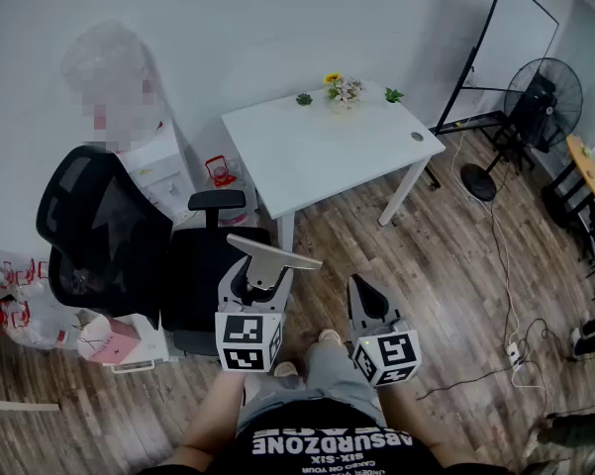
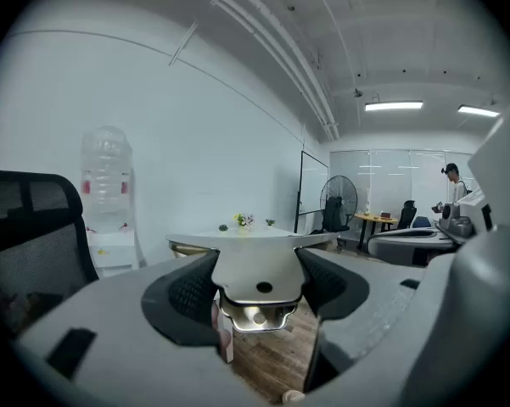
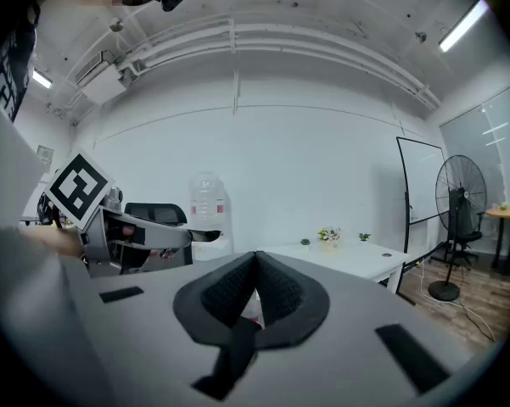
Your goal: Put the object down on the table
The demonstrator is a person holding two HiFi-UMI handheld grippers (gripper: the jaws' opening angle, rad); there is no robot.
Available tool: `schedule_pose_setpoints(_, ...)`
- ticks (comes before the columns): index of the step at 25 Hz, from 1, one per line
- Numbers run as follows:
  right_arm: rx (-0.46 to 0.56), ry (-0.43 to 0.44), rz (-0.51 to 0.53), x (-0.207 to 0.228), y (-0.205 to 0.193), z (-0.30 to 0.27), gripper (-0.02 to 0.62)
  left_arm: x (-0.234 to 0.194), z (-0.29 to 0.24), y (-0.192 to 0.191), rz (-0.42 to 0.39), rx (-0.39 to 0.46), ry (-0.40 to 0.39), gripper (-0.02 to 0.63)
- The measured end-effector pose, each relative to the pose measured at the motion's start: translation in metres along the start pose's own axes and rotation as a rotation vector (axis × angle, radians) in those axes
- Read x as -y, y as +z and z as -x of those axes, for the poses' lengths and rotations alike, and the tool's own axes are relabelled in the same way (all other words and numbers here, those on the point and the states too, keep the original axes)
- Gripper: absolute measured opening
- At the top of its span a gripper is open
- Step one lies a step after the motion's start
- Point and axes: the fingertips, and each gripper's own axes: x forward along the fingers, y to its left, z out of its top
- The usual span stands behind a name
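Note:
A flat grey-white board with a metal clip (image 1: 275,253) lies crosswise in my left gripper (image 1: 259,277), held above the wooden floor in front of the person's legs. In the left gripper view the board (image 2: 259,270) fills the gap between the wide-set black pads (image 2: 189,293), and its shiny clip hangs beneath it. My left gripper (image 2: 256,288) is shut on it. My right gripper (image 1: 362,290) hovers just to the right with its jaws together and nothing between them, as the right gripper view (image 3: 255,293) confirms. The white table (image 1: 307,156) stands farther ahead.
A small vase of flowers (image 1: 343,90) and two tiny plants sit at the table's far edge. A black office chair (image 1: 114,236) stands at the left beside a water dispenser. At the right are a standing fan (image 1: 541,102), a whiteboard frame (image 1: 495,57) and cables on the floor (image 1: 505,349).

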Motion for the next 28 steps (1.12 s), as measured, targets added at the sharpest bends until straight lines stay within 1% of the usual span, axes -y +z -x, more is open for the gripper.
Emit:
schedule_pose_setpoints(5,-0.01,0.012,0.004,0.006,-0.003,-0.019,-0.002,-0.009,-0.022,-0.004,-0.002,-0.027,0.002,0.296)
schedule_pose_setpoints(8,-0.01,0.014,0.007,0.017,-0.002,-0.031,-0.002,-0.011,-0.038,-0.004,-0.004,-0.04,0.008,0.296)
schedule_pose_setpoints(17,-0.034,0.023,-0.025,0.053,-0.006,-0.069,-0.002,-0.016,-0.088,0.003,-0.003,-0.07,0.008,0.296)
schedule_pose_setpoints(22,-0.041,0.031,-0.027,0.079,-0.002,-0.096,-0.002,-0.016,-0.119,0.014,-0.007,-0.071,0.003,0.296)
schedule_pose_setpoints(28,-0.045,0.06,-0.024,0.107,0.007,-0.135,-0.002,-0.025,-0.16,0.031,-0.006,-0.07,0.029,0.296)
